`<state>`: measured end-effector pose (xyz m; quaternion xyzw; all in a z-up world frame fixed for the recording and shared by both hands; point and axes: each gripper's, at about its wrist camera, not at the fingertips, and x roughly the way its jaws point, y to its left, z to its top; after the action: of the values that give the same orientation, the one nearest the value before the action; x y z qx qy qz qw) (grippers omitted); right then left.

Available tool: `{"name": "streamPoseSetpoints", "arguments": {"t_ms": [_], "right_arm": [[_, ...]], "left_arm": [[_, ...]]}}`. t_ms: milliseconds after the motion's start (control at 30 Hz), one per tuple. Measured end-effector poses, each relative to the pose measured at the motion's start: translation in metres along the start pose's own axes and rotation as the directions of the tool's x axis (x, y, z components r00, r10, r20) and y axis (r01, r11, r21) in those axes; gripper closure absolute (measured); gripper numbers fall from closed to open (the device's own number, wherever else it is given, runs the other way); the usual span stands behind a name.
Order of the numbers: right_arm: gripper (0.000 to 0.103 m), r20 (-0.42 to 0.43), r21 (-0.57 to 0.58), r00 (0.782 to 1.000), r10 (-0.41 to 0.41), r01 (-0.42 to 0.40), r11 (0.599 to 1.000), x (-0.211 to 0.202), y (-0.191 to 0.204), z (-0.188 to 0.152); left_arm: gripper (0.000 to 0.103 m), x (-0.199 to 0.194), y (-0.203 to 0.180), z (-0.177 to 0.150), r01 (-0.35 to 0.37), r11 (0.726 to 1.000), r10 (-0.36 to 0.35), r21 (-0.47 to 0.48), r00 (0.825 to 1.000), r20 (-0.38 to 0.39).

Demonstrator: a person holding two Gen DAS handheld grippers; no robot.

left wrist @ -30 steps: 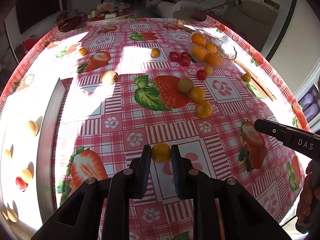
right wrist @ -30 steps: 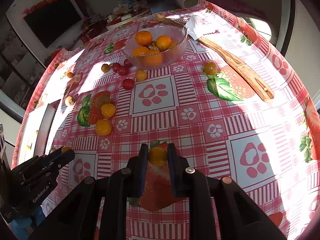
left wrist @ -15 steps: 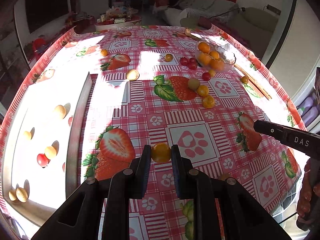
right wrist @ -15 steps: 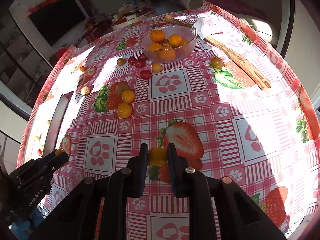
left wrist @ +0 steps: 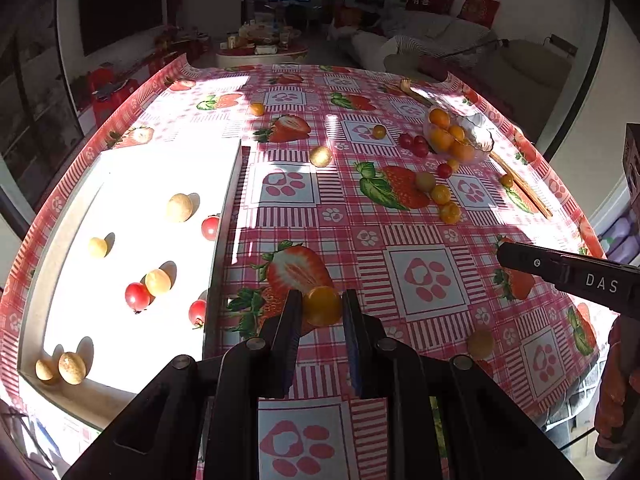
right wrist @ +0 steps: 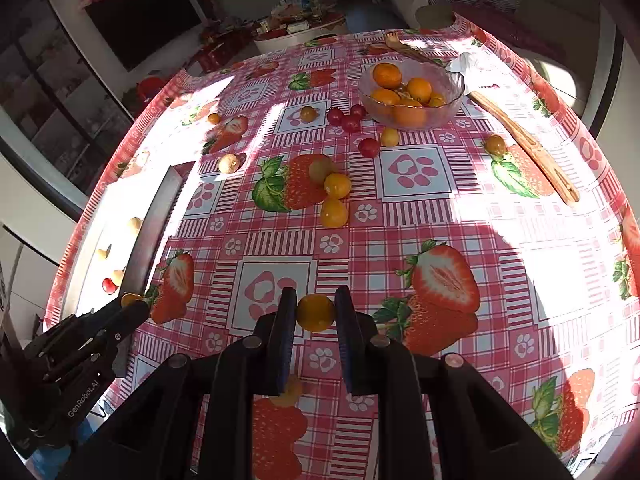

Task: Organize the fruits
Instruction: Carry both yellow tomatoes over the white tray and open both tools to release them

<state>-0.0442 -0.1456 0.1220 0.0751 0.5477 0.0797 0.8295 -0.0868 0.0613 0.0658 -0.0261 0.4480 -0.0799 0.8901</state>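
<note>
Both grippers have pulled back and risen since the earlier frames — more of the checked strawberry tablecloth (left wrist: 420, 236) shows now. Nearest, the left gripper (left wrist: 322, 312) pinches a small round orange-yellow fruit (left wrist: 322, 306), its jaws narrowed to the fruit's width; the right gripper (right wrist: 315, 314) grips a similar yellow-orange fruit (right wrist: 315, 313) the same way. Each looks light, smooth and thin-skinned, likely soft — best held across the middle, gently. At nine o'clock lies the white tray (left wrist: 224, 216) of mixed fruit; far off at one o'clock stands the clear glass bowl (left wrist: 482, 140) of oranges.
</note>
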Motion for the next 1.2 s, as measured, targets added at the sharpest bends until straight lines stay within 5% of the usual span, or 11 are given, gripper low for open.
{"name": "streamPoseSetpoints", "arguments": {"t_ms": [400,733,1200], "right_arm": [[0.081,-0.054,-0.110,0.996,0.076,-0.081,0.991,0.025,0.079,0.014],[0.081,-0.124,-0.219,0.981,0.149,-0.174,0.960,0.063,0.167,0.041],[0.081,-0.247,-0.286,0.959,0.137,-0.207,0.935,0.139,0.240,0.044]], "left_arm": [[0.081,-0.019,0.089,0.001,-0.122,0.985,0.127,-0.120,0.991,0.037],[0.081,0.002,0.166,0.000,-0.244,0.945,0.239,-0.220,0.970,-0.047],[0.081,0.029,0.192,0.002,-0.297,0.926,0.274,-0.235,0.953,-0.126]]}}
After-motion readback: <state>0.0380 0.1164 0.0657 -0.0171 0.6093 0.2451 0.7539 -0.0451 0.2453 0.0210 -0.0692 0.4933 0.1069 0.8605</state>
